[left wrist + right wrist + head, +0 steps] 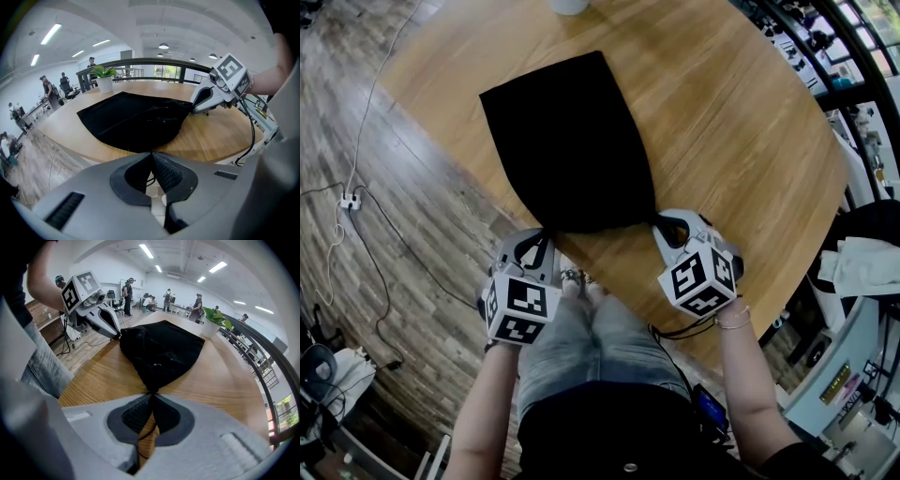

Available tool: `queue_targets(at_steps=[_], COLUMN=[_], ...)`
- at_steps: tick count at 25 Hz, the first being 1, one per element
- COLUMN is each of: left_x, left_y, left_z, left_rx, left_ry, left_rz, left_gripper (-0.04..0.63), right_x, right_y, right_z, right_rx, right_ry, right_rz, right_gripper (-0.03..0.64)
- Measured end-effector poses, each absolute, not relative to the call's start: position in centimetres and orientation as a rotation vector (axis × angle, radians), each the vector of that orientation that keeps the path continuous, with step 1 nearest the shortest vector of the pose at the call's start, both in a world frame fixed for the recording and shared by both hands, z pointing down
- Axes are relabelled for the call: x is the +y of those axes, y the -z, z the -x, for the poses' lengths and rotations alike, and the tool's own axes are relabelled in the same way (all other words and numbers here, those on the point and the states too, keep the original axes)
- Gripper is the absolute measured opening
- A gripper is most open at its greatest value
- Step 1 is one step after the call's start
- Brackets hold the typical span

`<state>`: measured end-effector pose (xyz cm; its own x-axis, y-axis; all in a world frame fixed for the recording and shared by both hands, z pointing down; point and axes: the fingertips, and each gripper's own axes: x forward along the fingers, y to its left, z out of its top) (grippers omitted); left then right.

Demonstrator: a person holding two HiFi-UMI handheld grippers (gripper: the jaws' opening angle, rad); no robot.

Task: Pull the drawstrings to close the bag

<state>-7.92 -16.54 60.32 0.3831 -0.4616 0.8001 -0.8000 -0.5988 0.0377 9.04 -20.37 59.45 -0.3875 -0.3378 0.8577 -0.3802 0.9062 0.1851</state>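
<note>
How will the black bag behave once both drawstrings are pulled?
Probably floppy: the black bag lies flat and creased on the wooden table. It looks empty, so likely light, and may slide on the smooth wood rather than cinch.

The left gripper point(546, 232) and the right gripper point(660, 221) are grey, each with dark ribbed pads point(166, 173) and a white cube point(520, 309) bearing black square markers. The person wears blue jeans point(581, 342), a black top point(619, 431) and a thin bracelet point(733, 322).

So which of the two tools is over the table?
The right tool, shut on the bag's cord above the table. The left tool, shut on the other cord, hangs past the edge, over the person's knees.
</note>
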Motion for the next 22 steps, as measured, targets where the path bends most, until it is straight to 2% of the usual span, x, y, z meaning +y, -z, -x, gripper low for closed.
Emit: queue_targets(at_steps=[8,22], left_x=[-15.5,-14.1], left_y=[-60.0,-57.5], left_z=[7.8,9.6], left_rx=[-0.987,-1.098], left_ry=[-1.074,-1.068], left_rz=[-2.268,-2.289], left_gripper=[0.014,0.014], right_x=[-19.8,-18.1], right_y=[-58.4,-55.5], right_z=[-9.3,-9.4], right_rx=[-2.013,-2.037], right_ry=[-0.058,-0.065], right_rz=[-0.593,-0.685], right_gripper=[0.003,0.003])
